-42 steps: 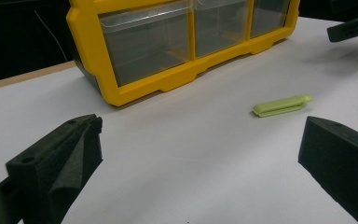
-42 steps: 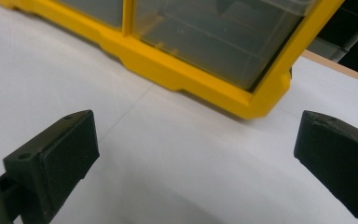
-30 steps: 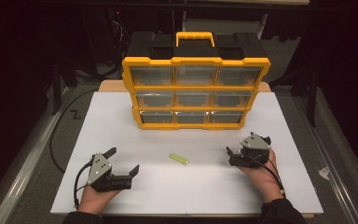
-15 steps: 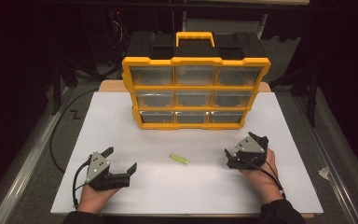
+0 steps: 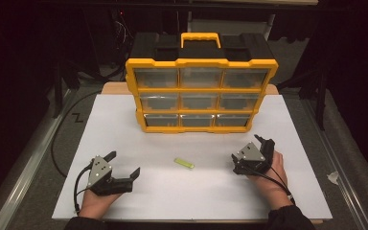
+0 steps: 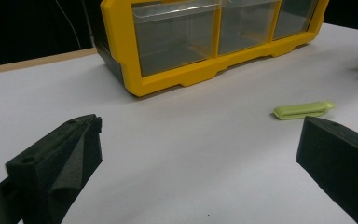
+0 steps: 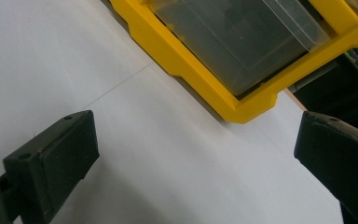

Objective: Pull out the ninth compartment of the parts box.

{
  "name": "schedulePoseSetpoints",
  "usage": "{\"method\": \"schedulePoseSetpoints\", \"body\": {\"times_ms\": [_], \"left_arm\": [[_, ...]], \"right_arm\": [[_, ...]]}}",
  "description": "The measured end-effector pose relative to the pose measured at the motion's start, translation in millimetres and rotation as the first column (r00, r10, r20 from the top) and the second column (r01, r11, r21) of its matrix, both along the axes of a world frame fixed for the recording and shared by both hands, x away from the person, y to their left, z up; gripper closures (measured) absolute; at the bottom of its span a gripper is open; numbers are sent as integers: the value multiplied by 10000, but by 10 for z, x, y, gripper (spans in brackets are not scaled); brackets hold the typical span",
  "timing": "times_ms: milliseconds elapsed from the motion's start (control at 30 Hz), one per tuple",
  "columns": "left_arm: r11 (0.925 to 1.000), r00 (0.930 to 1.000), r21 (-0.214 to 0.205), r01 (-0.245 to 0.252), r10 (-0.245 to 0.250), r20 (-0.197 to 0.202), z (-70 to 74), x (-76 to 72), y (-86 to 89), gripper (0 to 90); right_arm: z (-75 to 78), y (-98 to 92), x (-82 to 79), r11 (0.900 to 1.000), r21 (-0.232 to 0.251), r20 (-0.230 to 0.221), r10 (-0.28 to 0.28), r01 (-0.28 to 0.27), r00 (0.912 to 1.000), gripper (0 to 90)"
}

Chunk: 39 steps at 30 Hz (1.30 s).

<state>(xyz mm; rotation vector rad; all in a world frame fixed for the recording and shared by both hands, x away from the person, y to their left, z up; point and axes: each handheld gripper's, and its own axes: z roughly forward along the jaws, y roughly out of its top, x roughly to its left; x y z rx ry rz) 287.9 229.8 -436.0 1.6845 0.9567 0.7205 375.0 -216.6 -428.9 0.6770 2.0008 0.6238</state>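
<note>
green plastic clip point(image 5: 184, 163) looks light, stiff, slippery; pinch across its long sides. left gripper point(image 5: 123, 165) and right gripper point(image 5: 264, 143) gape wide, empty.

I see the drawer organiser point(image 5: 199, 91) in glossy yellow plastic, its drawers clear plastic — faintly hazy. The white sheet point(image 5: 182, 187) under it looks matt and smooth; my grippers' black pads point(image 6: 60, 163) look like soft, matt foam.

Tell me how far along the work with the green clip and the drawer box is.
Nothing looks done: the green clip lies loose on the white board, in front of the drawer box, whose drawers look shut. Nothing is in hand; left gripper and right gripper rest open either side. Picking up the clip is left.
</note>
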Motion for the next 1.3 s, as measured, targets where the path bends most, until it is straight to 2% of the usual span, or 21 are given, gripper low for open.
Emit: {"method": "schedulePoseSetpoints", "body": {"times_ms": [133, 167, 233, 267, 333, 400, 567, 600, 633, 667, 767, 800, 1000, 1033, 1067, 1100, 1133, 1167, 1233, 1300], "left_arm": [[10000, 10000, -37, 14, -14, 44, -5, -2, -4, 5], [10000, 10000, -50, 15, -14, 85, -6, -3, -5, 3], [10000, 9997, -71, -68, 70, 237, -7, -7, -10, 1], [9999, 9995, -72, -108, 110, 296, -7, -9, -10, 0], [9999, 9994, -145, -57, 61, 333, -8, -9, -7, 1], [9998, 9994, -193, -31, 38, 330, -9, -8, -6, 1], [9998, 9995, -179, -26, 32, 325, -8, -9, -5, 1], [9998, 9995, -212, 14, -7, 313, -5, -12, -5, 1], [9998, 9995, -212, 14, -7, 313, -5, -12, -5, 1], [9998, 9995, -208, 46, -39, 319, -3, -14, -8, 1], [9998, 9996, -189, 78, -72, 274, 1, -15, -11, 1], [9998, 9996, -190, 101, -97, 251, 3, -16, -13, 1], [9999, 9995, -111, 127, -123, 295, 3, -18, -17, 0], [9998, 9995, -118, 133, -129, 302, 5, -20, -18, 0], [9998, 9993, -127, 139, -135, 342, 7, -23, -19, 1], [9998, 9993, -127, 139, -135, 342, 7, -23, -19, 1], [9998, 9992, -125, 140, -135, 370, 9, -24, -19, 1], [9998, 9992, -130, 138, -133, 380, 9, -25, -19, 1], [9998, 9992, -145, 143, -137, 382, 10, -26, -18, 0], [9998, 9991, -122, 173, -168, 383, 10, -27, -20, 0]], "right_arm": [[-13, 11, -7, 9998, -195, 40, 22, -21, 10000, 9], [-16, 19, -11, 9991, -423, 84, 44, -41, 10000, 9], [-17, 23, -14, 9989, -469, 103, 52, -47, 9999, 9], [-16, 35, -21, 9971, -757, 169, 106, -93, 9998, 9], [-18, 43, -25, 9967, -807, 172, 109, -95, 9998, 9], [-17, 66, -40, 9903, -1381, 265, 212, -173, 9994, 9], [-3, 105, -70, 9823, -1859, 451, 317, -228, 9985, 10], [5, 123, -84, 9763, -2146, 495, 402, -287, 9980, 9], [5, 123, -84, 9763, -2146, 495, 402, -287, 9980, 9], [8, 145, -98, 9690, -2450, 589, 483, -325, 9971, 9], [7, 161, -107, 9659, -2568, 662, 527, -340, 9964, 10], [17, 168, -112, 9558, -2907, 748, 681, -436, 9949, 9], [4, 209, -143, 9405, -3367, 849, 787, -457, 9933, 10], [4, 209, -143, 9405, -3367, 849, 787, -457, 9933, 10], [-1, 228, -153, 9279, -3699, 927, 867, -465, 9919, 9], [-1, 228, -153, 9279, -3699, 927, 867, -465, 9919, 9], [-1, 245, -165, 9165, -3975, 1025, 937, -456, 9903, 9], [-1, 245, -165, 9165, -3975, 1025, 937, -456, 9903, 9], [5, 271, -182, 8987, -4353, 1126, 1141, -542, 9871, 10], [-9, 289, -199, 8956, -4415, 1134, 1162, -548, 9867, 11]]}}
